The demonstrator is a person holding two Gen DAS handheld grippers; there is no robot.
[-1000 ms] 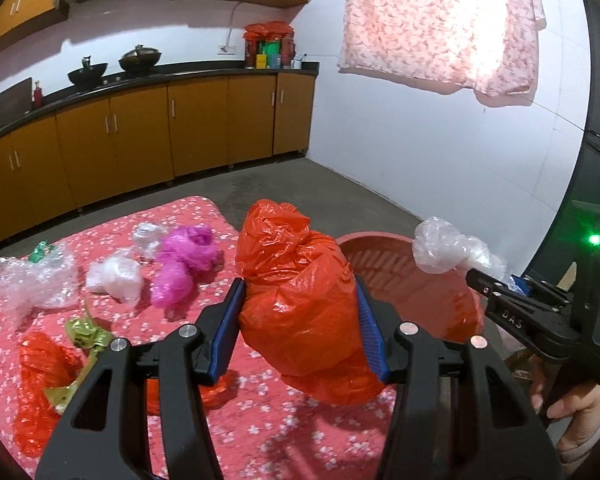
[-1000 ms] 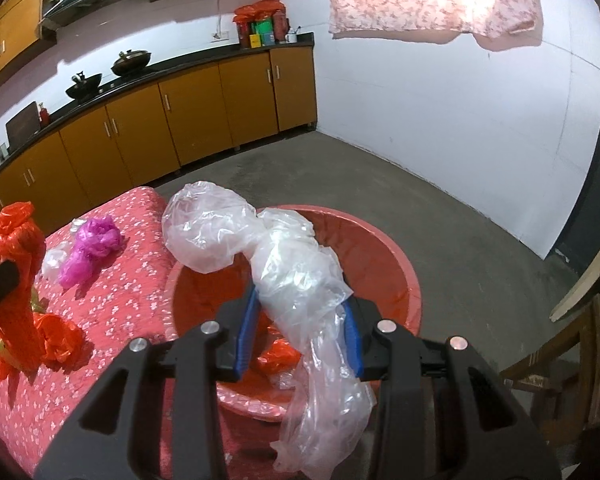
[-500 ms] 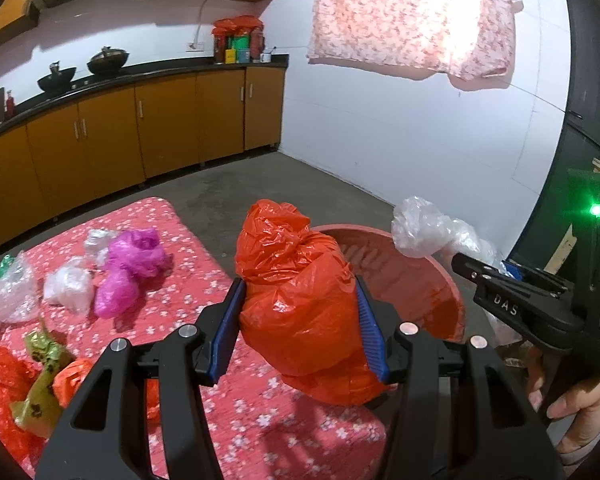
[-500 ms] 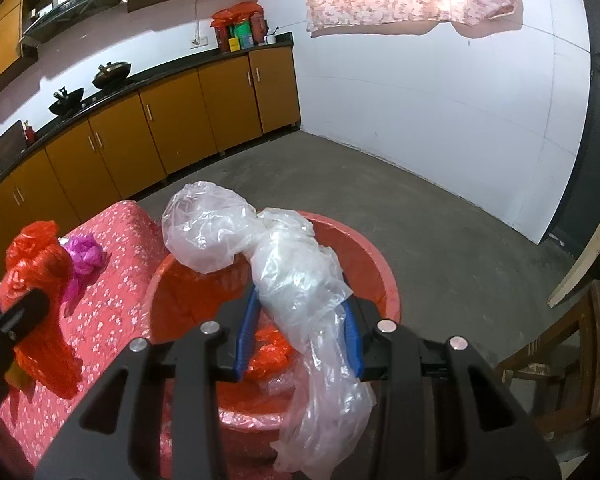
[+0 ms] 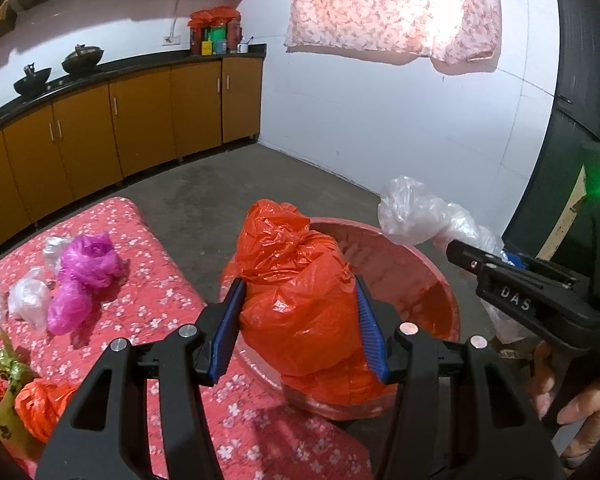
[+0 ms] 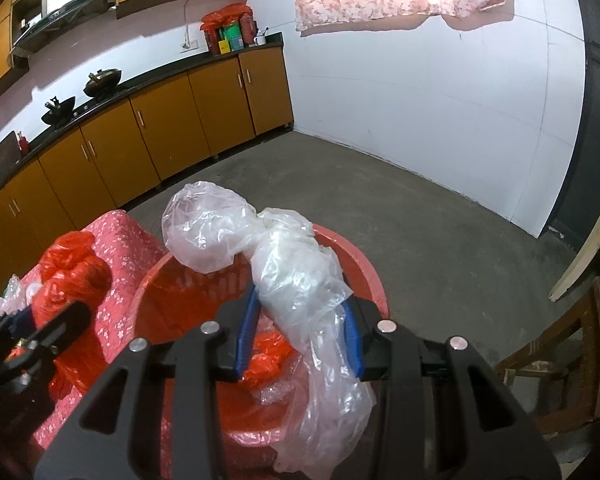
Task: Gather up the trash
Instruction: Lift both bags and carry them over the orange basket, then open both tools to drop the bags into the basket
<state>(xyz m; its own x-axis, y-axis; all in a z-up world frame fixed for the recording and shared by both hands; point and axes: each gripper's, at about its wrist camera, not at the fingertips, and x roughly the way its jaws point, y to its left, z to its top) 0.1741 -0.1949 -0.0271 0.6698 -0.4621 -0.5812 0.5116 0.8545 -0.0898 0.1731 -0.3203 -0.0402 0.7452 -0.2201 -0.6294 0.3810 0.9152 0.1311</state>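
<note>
Left tongs [image 5: 298,320] clamped on a crumpled orange plastic bag [image 5: 296,292], blue pads pressed into both flanks of the bundle, held just over the near-left rim of the round red plastic basin [image 5: 428,276]. Right tongs [image 6: 298,326] closed on a crumpled clear plastic bag [image 6: 296,276], its puffed head out past the fingertips over the basin's far rim, its loose tail drooping below the pads. Some orange and clear film already inside the basin [image 6: 364,264].

Both bundles likely feather-light, soft and springy: squashed under the pads, apt to puff out again once freed. Film slick, prone to cling to the pads or catch air and drift past the rim. Best taken across the thickest, most bunched part, as now; a pinch on a thin loose flap likely to slip.

Still on the pink flowered cloth of the desk [image 5: 160,304]: a magenta plastic bag [image 5: 86,276], a small white one [image 5: 30,298] beside it, and, toward the near-left corner, another orange scrap [image 5: 40,404] against a green-gold foil wrapper [image 5: 10,364].
</note>
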